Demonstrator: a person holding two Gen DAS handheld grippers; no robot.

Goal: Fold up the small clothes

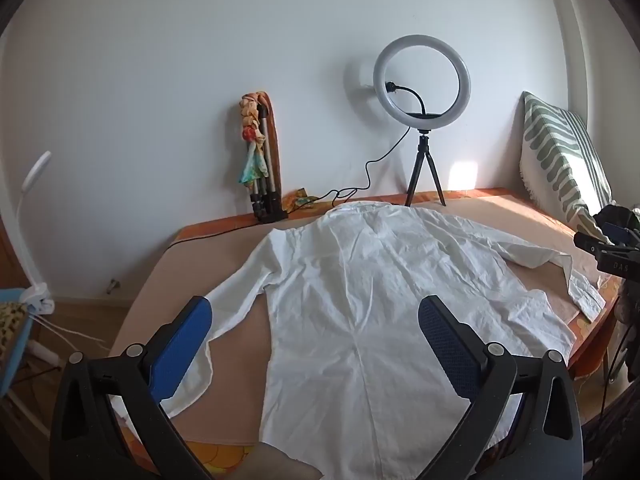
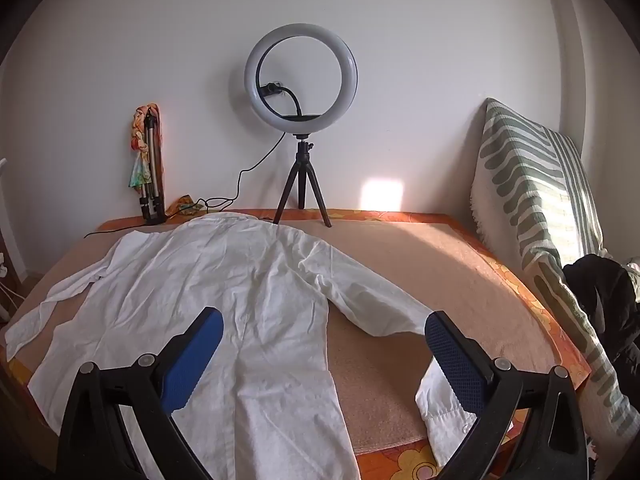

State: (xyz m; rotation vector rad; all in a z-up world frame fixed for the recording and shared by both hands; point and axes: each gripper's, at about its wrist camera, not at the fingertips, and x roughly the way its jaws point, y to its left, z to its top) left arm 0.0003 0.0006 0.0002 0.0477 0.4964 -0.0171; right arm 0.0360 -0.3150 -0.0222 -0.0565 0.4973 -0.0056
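A white long-sleeved shirt (image 1: 360, 300) lies spread out flat, back up, collar toward the wall, on a tan mat (image 1: 240, 344). Its sleeves reach out to both sides. My left gripper (image 1: 316, 316) hovers open above the shirt's lower left half, blue pads wide apart, nothing between them. In the right wrist view the same shirt (image 2: 224, 300) fills the left and middle. My right gripper (image 2: 324, 328) is open above the shirt's right edge, its right finger over the right sleeve's cuff (image 2: 444, 412). The right gripper's body (image 1: 608, 252) shows at the left wrist view's right edge.
A ring light on a small tripod (image 2: 302, 128) stands at the far edge near the collar, its cable trailing left. A folded tripod with a colourful scarf (image 2: 150, 168) leans on the wall. A green-striped cushion (image 2: 536, 216) and dark clothing (image 2: 604, 304) sit at the right. A clamp lamp (image 1: 32, 240) is at left.
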